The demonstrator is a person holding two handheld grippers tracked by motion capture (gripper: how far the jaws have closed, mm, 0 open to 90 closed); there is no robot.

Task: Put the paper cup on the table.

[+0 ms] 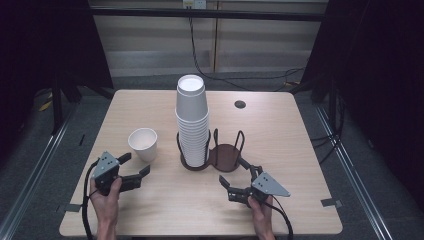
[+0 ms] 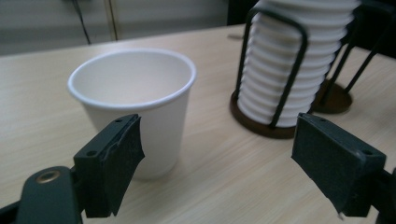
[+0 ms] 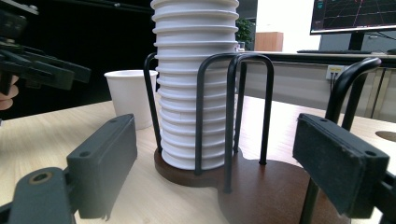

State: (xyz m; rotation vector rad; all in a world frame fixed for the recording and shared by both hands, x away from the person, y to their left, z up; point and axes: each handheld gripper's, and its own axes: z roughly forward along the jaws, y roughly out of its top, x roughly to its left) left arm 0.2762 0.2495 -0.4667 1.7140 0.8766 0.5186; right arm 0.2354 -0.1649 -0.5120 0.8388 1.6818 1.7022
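A single white paper cup (image 1: 143, 143) stands upright on the table, left of a dark two-ring cup holder (image 1: 225, 159). The holder's left ring carries a tall stack of white cups (image 1: 192, 120); its right ring is empty. My left gripper (image 1: 135, 169) is open just in front of the single cup (image 2: 135, 105), its jaws spread wider than the cup and apart from it. My right gripper (image 1: 239, 183) is open a little in front of the holder (image 3: 261, 182), facing the stack (image 3: 196, 84), with nothing between its jaws.
The wooden table (image 1: 150, 210) has a round cable hole (image 1: 240, 104) at the back right. Black cables run along the floor behind it. Dark curtains stand at both sides. The other gripper (image 3: 37, 70) appears at the far left of the right gripper view.
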